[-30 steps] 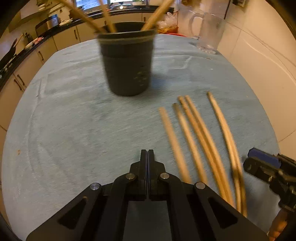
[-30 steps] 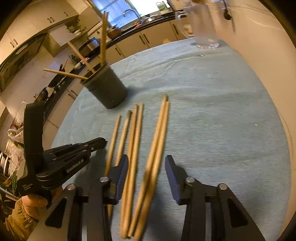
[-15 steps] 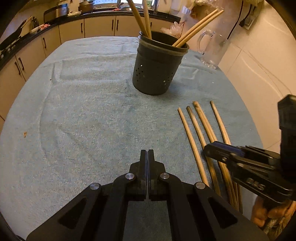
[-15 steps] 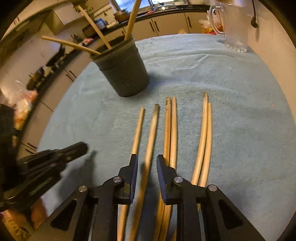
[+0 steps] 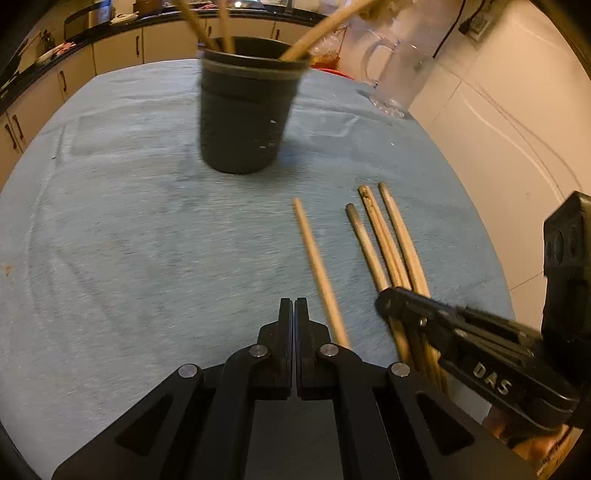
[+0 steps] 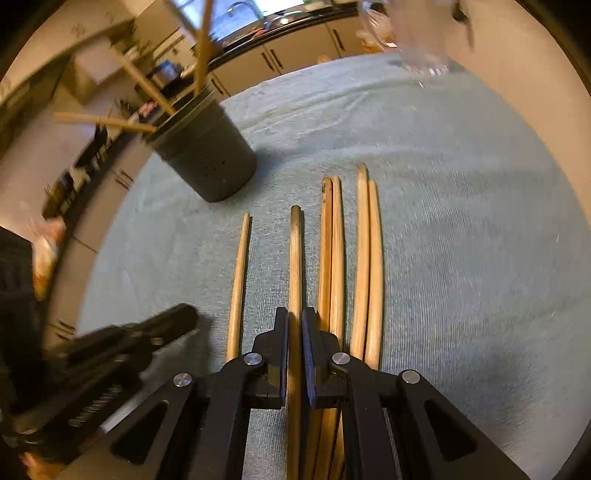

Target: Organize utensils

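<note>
Both wrist views were dim and warm-toned, with the brightest light coming from a window [image 6: 236, 9] at the top of the frame, slightly blown out in the right wrist view. Motion blur smeared the dark utensil holder [image 5: 245, 110] and glass pitcher [image 5: 400, 79] in the upper part of the left wrist view, and the left side and top of the right wrist view, while the nearer chopsticks [image 6: 330, 258] stayed fairly sharp. Fisheye distortion bowed the blue cloth [image 5: 129, 229] into a dome and darkened the corners, and soft shadows fell beside the holder and under the black tools at the lower edges.
</note>
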`<action>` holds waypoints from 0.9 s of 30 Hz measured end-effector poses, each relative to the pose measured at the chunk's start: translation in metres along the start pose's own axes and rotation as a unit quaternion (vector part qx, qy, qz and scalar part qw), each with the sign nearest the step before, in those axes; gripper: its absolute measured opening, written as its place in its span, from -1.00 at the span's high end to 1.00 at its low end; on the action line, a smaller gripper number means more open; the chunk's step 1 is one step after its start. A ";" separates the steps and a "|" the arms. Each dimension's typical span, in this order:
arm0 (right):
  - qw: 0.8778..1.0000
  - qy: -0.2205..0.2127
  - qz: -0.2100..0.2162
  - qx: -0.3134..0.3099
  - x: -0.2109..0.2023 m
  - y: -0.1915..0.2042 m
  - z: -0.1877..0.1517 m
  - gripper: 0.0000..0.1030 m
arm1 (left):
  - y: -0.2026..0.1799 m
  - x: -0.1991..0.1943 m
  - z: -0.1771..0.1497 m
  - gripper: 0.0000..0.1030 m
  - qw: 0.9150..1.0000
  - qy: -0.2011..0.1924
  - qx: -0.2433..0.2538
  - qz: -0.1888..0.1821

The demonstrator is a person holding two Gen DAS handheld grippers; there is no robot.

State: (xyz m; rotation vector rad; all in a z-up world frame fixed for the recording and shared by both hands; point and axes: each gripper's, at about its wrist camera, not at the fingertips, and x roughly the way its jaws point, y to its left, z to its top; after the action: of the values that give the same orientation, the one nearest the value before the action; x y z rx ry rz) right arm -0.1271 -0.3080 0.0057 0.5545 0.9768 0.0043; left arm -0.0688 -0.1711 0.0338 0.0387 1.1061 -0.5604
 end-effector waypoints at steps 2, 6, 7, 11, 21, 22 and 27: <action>0.999 -0.001 0.021 0.026 -0.002 -0.010 -0.001 0.84 | -0.005 0.008 0.003 0.98 1.000 0.010 -0.003 -0.005; 0.996 -0.008 0.058 0.071 -0.002 -0.022 -0.004 0.84 | -0.006 0.021 0.013 0.98 1.000 0.009 -0.008 -0.002; 0.995 -0.011 0.062 0.075 -0.002 -0.022 -0.004 0.84 | -0.006 0.022 0.014 0.98 1.000 0.011 -0.010 -0.002; 0.992 -0.020 0.077 0.094 -0.001 -0.025 -0.006 0.84 | -0.005 0.022 0.020 0.94 1.000 0.016 -0.018 -0.016; 0.996 -0.054 0.051 0.054 -0.004 -0.009 -0.015 0.84 | -0.014 0.033 0.032 0.58 1.000 0.013 -0.010 -0.007; 0.996 -0.054 0.049 0.054 -0.004 -0.009 -0.016 0.83 | -0.017 0.033 0.033 0.61 1.000 0.010 0.000 0.001; 0.996 -0.052 0.049 0.054 -0.003 -0.009 -0.015 0.83 | -0.020 0.036 0.033 0.86 0.999 0.011 0.024 0.028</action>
State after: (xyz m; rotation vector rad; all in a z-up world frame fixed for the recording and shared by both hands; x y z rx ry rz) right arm -0.1428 -0.3101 -0.0022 0.6955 0.8511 0.0102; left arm -0.0386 -0.2130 0.0227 0.1172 1.1088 -0.5380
